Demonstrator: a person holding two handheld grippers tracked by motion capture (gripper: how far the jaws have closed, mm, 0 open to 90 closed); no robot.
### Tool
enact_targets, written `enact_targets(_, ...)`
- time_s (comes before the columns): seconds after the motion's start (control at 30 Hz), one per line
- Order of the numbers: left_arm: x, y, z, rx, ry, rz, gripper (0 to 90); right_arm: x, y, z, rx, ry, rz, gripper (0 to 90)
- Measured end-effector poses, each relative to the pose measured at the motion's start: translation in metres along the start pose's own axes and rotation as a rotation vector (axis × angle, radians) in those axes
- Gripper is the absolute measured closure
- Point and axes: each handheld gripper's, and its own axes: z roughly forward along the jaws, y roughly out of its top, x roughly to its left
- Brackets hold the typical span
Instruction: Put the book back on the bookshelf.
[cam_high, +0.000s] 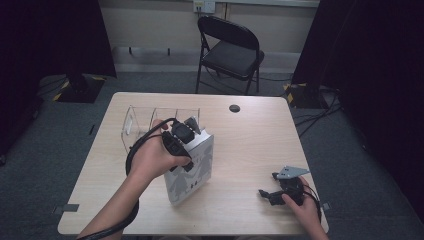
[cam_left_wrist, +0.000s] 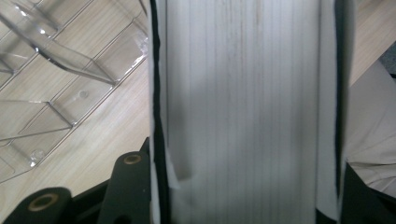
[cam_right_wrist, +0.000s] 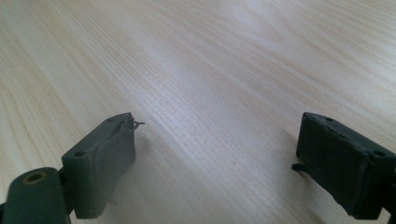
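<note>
Gripping: left gripper (cam_high: 186, 150), centre-left of the high view, jaws clamped across the white book (cam_high: 192, 172); the hand hides its upper left part.
Book: standing on edge at frame centre, grey figures on the cover, ribbed page block (cam_left_wrist: 243, 107) between dark cover edges.
Table (cam_high: 250, 145): pale wood grain, rounded corners.
Organizer (cam_high: 137, 122): clear plastic compartments, just behind the book.
Right gripper (cam_high: 282, 192): lower right, resting on the table, jaws apart, nothing between.
Room: grey carpet, black folding chair (cam_high: 230, 50).
</note>
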Motion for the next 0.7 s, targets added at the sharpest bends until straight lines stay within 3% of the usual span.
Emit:
enact_targets(0.2, 0.005, -0.006, 0.001, -0.007, 0.007, -0.038, 52.8, 0.0, 0.0, 0.0, 0.0, 0.0, 0.0, 10.9)
enact_targets(0.7, 0.016, -0.016, -0.003, -0.001, 0.008, -0.073, 52.8, 0.0, 0.0, 0.0, 0.0, 0.0, 0.0, 10.9)
